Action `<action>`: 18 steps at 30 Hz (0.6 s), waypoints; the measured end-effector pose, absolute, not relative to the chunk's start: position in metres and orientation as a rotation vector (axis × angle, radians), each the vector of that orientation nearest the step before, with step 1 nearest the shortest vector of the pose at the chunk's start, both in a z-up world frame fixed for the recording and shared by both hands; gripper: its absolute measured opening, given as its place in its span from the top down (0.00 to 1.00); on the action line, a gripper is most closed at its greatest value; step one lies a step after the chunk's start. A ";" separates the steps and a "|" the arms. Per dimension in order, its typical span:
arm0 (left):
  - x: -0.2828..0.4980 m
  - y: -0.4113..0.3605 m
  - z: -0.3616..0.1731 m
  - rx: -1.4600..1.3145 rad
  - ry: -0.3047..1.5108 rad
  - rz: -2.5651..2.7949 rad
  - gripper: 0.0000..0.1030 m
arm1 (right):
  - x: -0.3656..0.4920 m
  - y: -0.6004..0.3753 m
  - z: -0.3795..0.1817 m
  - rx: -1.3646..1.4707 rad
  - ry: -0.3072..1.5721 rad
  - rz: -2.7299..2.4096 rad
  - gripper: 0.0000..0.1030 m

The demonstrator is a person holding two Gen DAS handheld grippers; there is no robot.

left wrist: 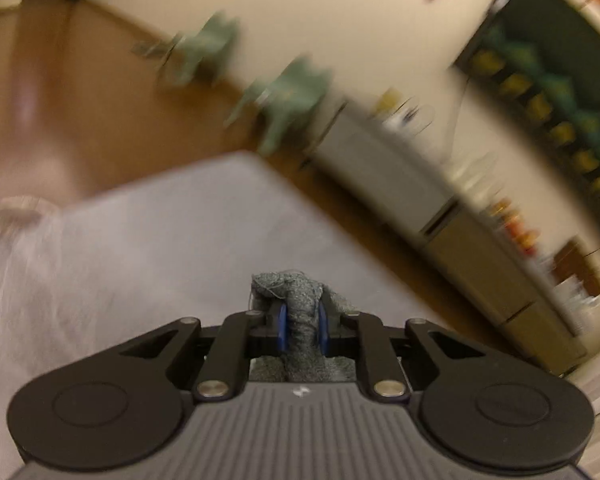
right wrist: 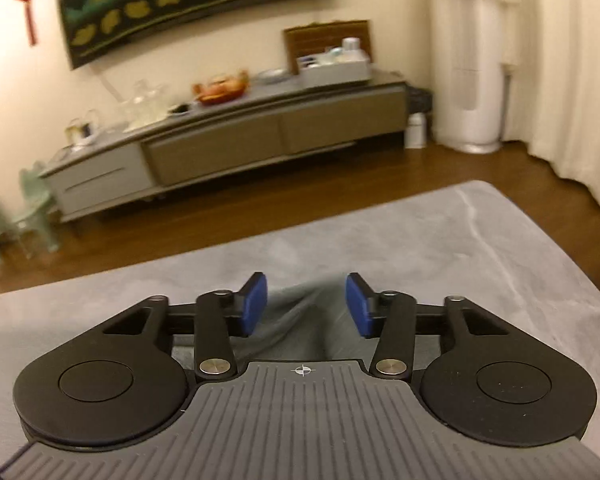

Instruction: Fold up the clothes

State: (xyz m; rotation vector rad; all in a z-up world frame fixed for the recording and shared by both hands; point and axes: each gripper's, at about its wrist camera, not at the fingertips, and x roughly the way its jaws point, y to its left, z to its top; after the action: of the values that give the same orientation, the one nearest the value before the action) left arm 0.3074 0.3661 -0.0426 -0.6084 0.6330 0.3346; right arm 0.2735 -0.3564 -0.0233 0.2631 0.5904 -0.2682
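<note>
Your left gripper [left wrist: 302, 326] is clamped on a bunched fold of grey cloth [left wrist: 300, 300] above the worktop [left wrist: 160, 240]. Your right gripper [right wrist: 306, 306] stands open, empty, with cloth [right wrist: 300, 316] on the worktop just beyond it. Judged: folding is underway, unfinished.

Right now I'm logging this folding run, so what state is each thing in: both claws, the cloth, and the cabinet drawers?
Left claw: shut on a bunched fold of grey fuzzy cloth.
Right claw: open, blue pads apart, touching nothing.
Grey-green cloth: rumpled, lying on the grey padded surface below the open claw.
Long grey low cabinet: drawers closed.
</note>
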 end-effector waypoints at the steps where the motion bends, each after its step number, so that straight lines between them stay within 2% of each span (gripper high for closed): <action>1: 0.308 0.369 -0.047 -0.600 0.642 0.341 0.85 | 0.260 -0.359 -0.030 0.278 0.580 -0.266 0.36; 2: 0.308 0.372 -0.051 -0.592 0.650 0.347 0.85 | 0.249 -0.362 -0.037 0.265 0.591 -0.270 0.26; 3: 0.308 0.374 -0.050 -0.592 0.647 0.335 0.84 | 0.239 -0.365 -0.045 0.230 0.619 -0.279 0.21; 10: 0.304 0.372 -0.034 -0.569 0.631 0.288 0.84 | 0.224 -0.374 -0.078 0.029 0.727 -0.304 0.20; 11: 0.303 0.370 -0.032 -0.554 0.628 0.281 0.84 | 0.229 -0.375 -0.083 0.011 0.750 -0.298 0.23; 13: 0.304 0.364 -0.024 -0.514 0.604 0.240 0.85 | 0.238 -0.380 -0.091 0.004 0.807 -0.280 0.67; 14: 0.304 0.360 -0.018 -0.493 0.586 0.218 0.85 | 0.241 -0.384 -0.092 0.009 0.823 -0.271 1.00; 16: 0.304 0.356 -0.006 -0.467 0.539 0.189 0.85 | 0.247 -0.392 -0.089 0.011 0.829 -0.267 1.00; 18: 0.305 0.358 0.007 -0.468 0.474 0.186 0.85 | 0.251 -0.404 -0.069 0.015 0.732 -0.316 1.00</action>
State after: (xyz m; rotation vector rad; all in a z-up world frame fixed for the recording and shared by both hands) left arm 0.3046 0.3578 0.0067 -0.4680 0.4739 0.1857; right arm 0.2513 -0.4038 -0.0685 0.0147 0.7321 -0.3163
